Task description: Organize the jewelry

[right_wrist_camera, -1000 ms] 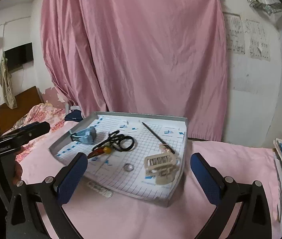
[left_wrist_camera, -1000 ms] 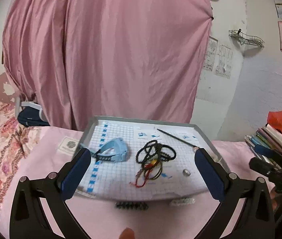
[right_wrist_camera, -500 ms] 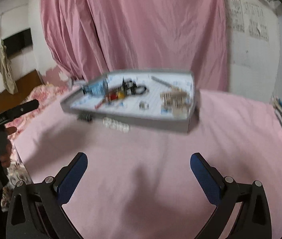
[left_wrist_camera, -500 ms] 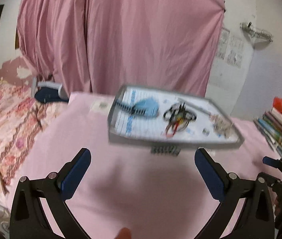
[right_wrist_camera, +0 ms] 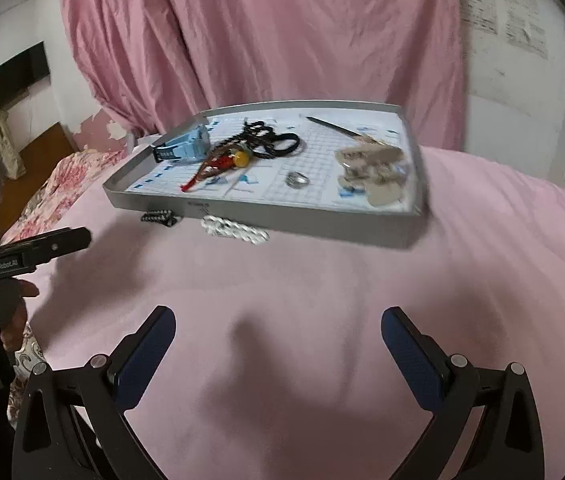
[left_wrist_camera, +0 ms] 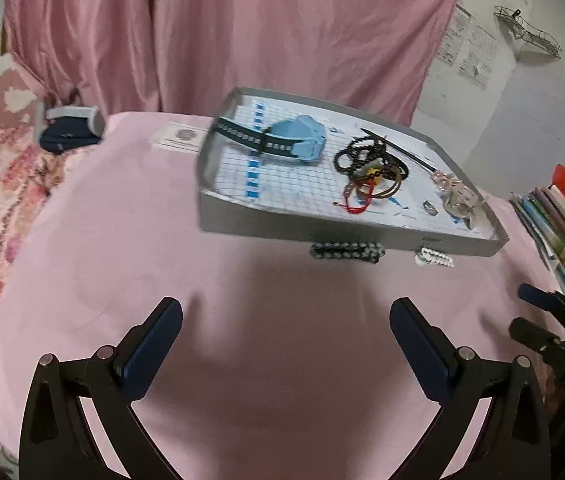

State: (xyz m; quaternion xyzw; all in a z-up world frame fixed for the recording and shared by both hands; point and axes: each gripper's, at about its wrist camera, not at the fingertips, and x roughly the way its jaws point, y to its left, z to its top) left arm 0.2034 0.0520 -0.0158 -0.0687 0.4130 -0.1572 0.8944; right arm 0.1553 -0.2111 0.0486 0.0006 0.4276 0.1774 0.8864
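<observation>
Both the left gripper and right gripper hover spread and empty, while the beaded bracelets at the grey tray's six-o'clock wall could slip from a careless pinch.

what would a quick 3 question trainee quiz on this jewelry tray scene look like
1. True or false: the left gripper and the right gripper are both open and hold nothing.
2. Which item lies outside the grey tray, on the pink cloth? A: blue watch. B: white bead bracelet. C: silver ring.
3. Fill in: the dark bead bracelet lies on the cloth against the tray's ____ wall, the one nearest the grippers.

Key
1. True; both jaws stand wide apart over bare cloth.
2. B.
3. Front.
</observation>
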